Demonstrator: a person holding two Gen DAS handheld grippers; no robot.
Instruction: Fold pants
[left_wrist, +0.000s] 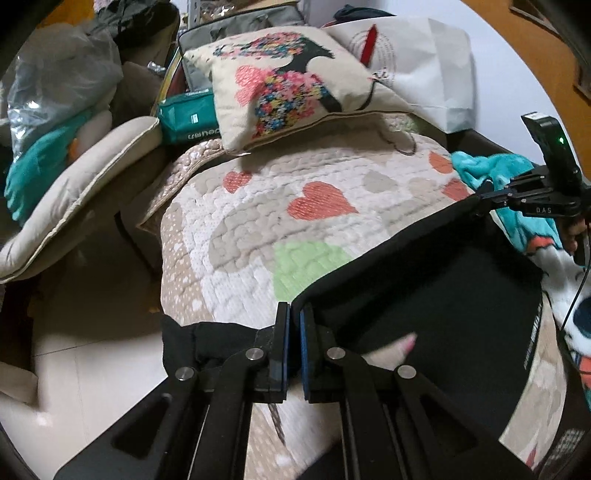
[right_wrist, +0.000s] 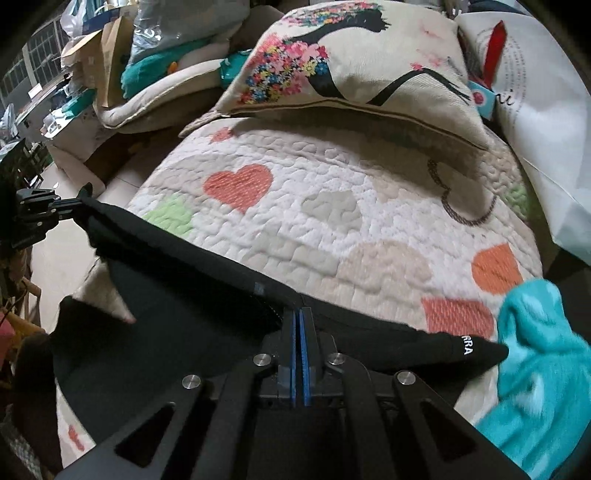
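Both grippers pinch the top edge of the black pants (left_wrist: 436, 295), which hang stretched between them over the heart-print quilt (left_wrist: 295, 236). The left gripper (left_wrist: 295, 314) has its blue pads pressed onto the black hem at the cloth's left corner. The right gripper (right_wrist: 300, 314) has its pads tight together on the same edge.

Left wrist view only: pale floor (left_wrist: 92, 314) beside the quilt, a green box (left_wrist: 184, 118) behind the floral cushion (left_wrist: 291, 85), and the other gripper at far right with a green light.

Right wrist view only: white lettering on the pants at right, near a teal fleece blanket (right_wrist: 535, 369), plus cluttered shelves far left.

Containers: a white paper bag (left_wrist: 424, 62) behind the cushion, something red sticking out of it; a clear plastic bag (left_wrist: 62, 77) at left, contents unclear.
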